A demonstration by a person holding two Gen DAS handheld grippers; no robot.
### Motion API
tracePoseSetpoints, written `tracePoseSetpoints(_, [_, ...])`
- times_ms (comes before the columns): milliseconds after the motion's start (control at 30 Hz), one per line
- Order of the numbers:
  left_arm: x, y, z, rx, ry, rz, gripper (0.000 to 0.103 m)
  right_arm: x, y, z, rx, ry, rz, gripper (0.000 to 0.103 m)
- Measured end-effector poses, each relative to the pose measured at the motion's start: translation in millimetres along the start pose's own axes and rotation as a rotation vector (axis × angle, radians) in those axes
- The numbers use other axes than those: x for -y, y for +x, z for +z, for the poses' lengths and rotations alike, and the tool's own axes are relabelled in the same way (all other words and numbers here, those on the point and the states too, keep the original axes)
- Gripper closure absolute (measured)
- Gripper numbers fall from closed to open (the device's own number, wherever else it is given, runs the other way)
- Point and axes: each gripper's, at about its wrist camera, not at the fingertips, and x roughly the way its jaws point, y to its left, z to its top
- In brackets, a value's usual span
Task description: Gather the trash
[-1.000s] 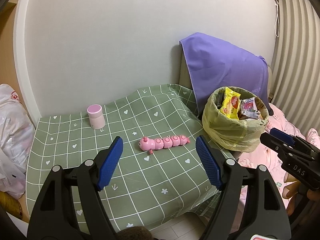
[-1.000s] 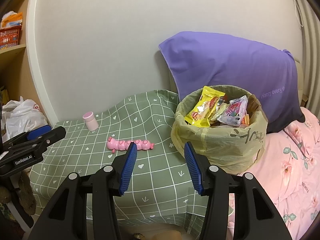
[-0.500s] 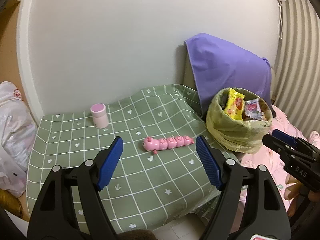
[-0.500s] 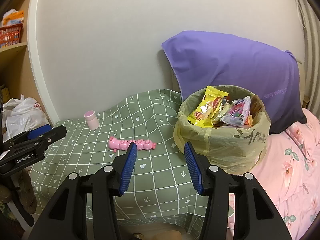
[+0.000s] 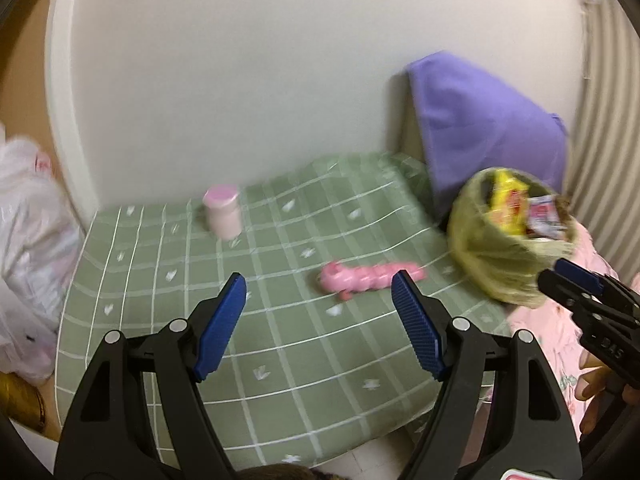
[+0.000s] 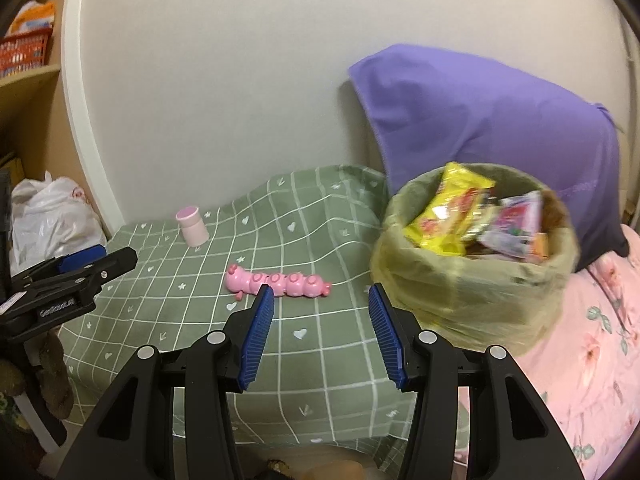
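A bin lined with a yellow-green bag (image 6: 472,296) stands on the pink bed right of the table, filled with wrappers, among them a yellow packet (image 6: 452,208). It also shows in the left wrist view (image 5: 500,264). My left gripper (image 5: 318,316) is open and empty above the green checked tablecloth (image 5: 280,360). My right gripper (image 6: 320,328) is open and empty near the table's front edge, left of the bin. A pink caterpillar toy (image 6: 276,282) and a small pink bottle (image 6: 192,226) sit on the cloth.
A purple pillow (image 6: 480,120) leans on the wall behind the bin. A white plastic bag (image 6: 52,216) lies left of the table. A shelf with a red basket (image 6: 24,50) is at the far left. The pink flowered bedding (image 6: 592,360) is at the right.
Both grippers have drawn back and shifted left, so the bin and toy sit further right in view. Both stay open and empty. The current frames are motion-blurred.
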Motion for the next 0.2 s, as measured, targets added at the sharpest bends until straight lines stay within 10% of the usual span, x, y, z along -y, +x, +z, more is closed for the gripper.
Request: tracePoseSetpoints(200, [-118.3, 87.5, 11.3, -0.161, -0.197, 0.273, 0.032, -52.0, 94.5, 12.3, -0.135, -0.172, 0.208, 0.056])
